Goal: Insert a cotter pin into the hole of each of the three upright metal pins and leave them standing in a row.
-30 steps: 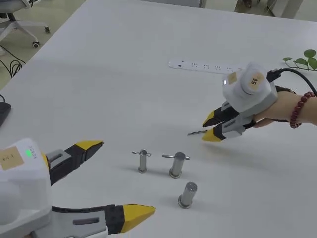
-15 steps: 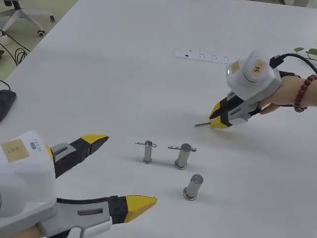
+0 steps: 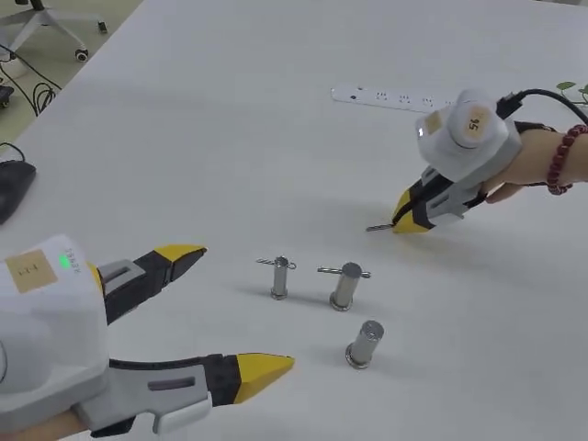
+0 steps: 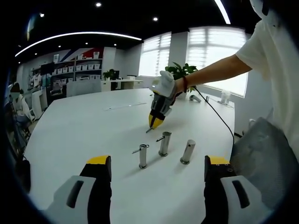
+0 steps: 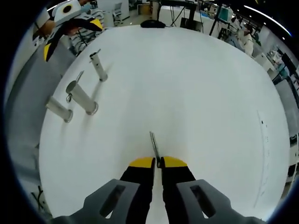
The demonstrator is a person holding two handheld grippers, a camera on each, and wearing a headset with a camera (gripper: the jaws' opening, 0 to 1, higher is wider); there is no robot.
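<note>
Three upright metal pins stand on the white table. The left pin and the middle pin each carry a cotter pin through the top; the nearest pin has none. My right gripper rests low on the table beyond them, shut on a cotter pin whose end pokes out towards the pins. The same cotter pin juts from the closed tips of the right gripper in its own view. My left gripper is open at the near left, nothing between its fingers.
A white power strip lies far back on the table. A dark object sits at the left edge. A plant and a cable lie beyond the right hand. Office chairs stand on the floor to the far left.
The right gripper went from slightly apart around the cotter pin to shut on it, low on the table. The left gripper stays open. The head camera shifted a little.
</note>
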